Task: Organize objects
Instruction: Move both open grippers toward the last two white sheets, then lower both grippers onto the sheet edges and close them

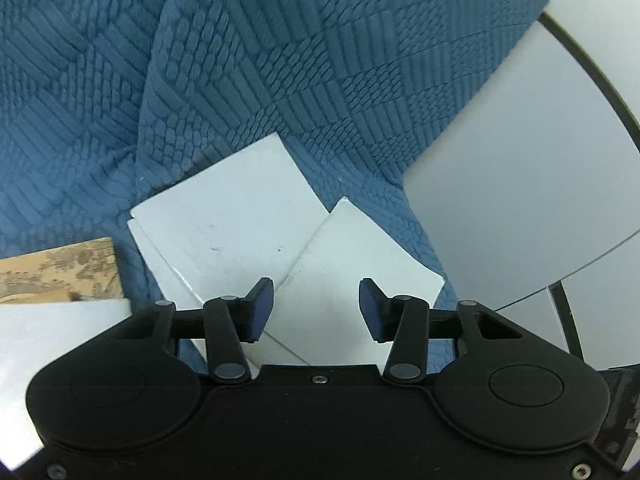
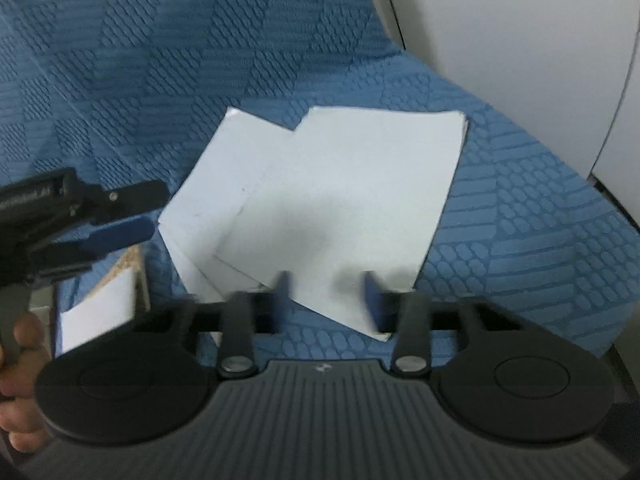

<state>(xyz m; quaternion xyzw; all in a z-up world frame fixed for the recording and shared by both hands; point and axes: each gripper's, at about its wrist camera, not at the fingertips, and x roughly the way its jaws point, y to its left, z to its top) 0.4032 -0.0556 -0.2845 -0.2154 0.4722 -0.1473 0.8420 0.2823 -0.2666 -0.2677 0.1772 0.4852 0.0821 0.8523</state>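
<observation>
person's hand (image 2: 18, 364): at the far left edge of the right wrist view, fingers wrapped round the handle of the left tool.
patterned card (image 1: 60, 270): tan with a dark printed picture, lying at the left on the blue cloth, a white sheet (image 1: 56, 344) just near of it and overlapping its near edge.
left tongs (image 1: 316, 308): jaws apart, nothing between the pads; they hang over the near edges of the white cards.
white cards (image 2: 320, 208): several blank cards fanned and overlapping in a loose pile in the middle of the blue cloth, corners pointing different ways.
right tongs (image 2: 326, 300): blurred, jaws apart with a gap between the blue pads, over the near edge of the pile; whether the pads touch a card cannot be told.
blue cloth (image 1: 280, 60): quilted, covering the surface under everything.
white panel (image 1: 520, 208): at the right, past the cloth's edge.
</observation>
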